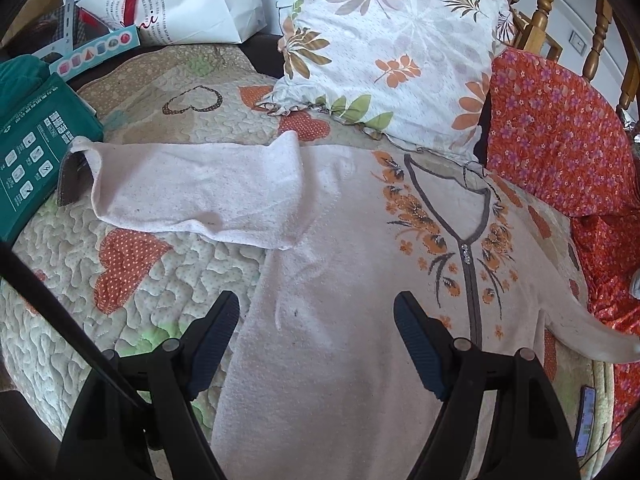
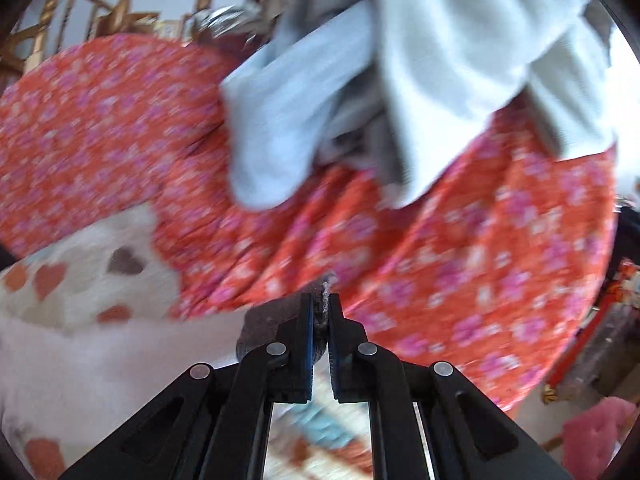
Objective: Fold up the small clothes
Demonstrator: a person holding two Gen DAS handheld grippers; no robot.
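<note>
The pale sweater [image 1: 340,272] is lying flat on the quilted bed [image 1: 160,288], its right sleeve cuff [image 2: 322,320] being pinched in the right gripper's [image 2: 320,322] clenched jaws while the left gripper [image 1: 316,344] is hovering released over the body.

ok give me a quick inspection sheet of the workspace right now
surface: quilted heart-print cover, sweater spread on it
job's things: pale pink sweater with orange flower embroidery, one sleeve folded across
clutter: floral pillow, red floral cloth, green box, white paper bag, grey clothes pile
grippers: left claw open over the sweater; right claw shut on a dark cuff
cables: nothing seen
surroundings: wooden chair
</note>
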